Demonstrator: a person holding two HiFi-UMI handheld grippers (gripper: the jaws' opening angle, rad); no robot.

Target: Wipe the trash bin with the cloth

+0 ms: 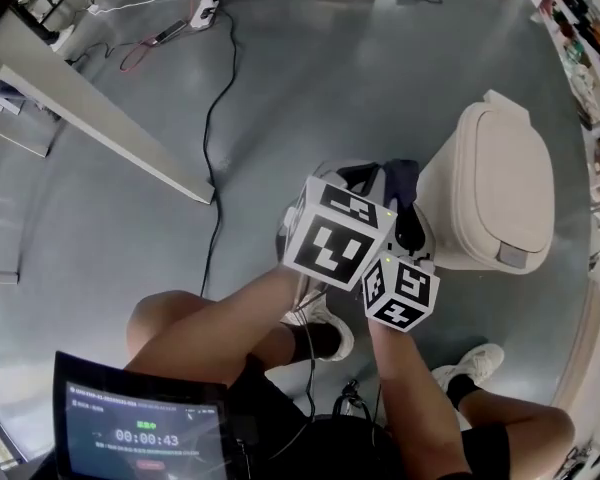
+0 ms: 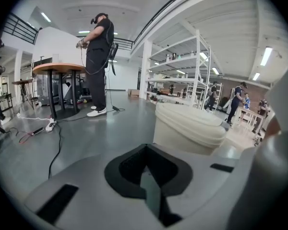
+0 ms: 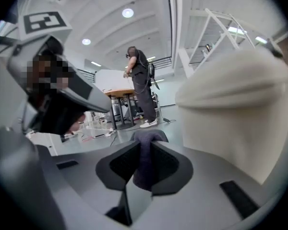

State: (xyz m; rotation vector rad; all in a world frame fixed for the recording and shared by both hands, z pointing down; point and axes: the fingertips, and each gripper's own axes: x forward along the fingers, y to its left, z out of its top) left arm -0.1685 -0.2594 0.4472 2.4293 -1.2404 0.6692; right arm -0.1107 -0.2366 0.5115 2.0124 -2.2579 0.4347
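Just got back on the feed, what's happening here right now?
A person is working two handheld grippers next to a beige trash bin that stands on the floor with its lid down. The right gripper is clamped on a dark cloth and held close to the bin's side; contact isn't clear. The left gripper is shut on nothing, alongside it.

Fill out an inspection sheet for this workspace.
Surface: grey glossy floor.
Job's things: cream trash bin upright, lid down; dark cloth held in a gripper.
Clutter: power strip on the floor, far from the bin.
Grippers: left gripper fingers together, empty; right gripper clamped on the cloth, beside the bin.
Cables: black cable winds over the floor, apart from the bin.
Surroundings: white table, shelving, standing person.
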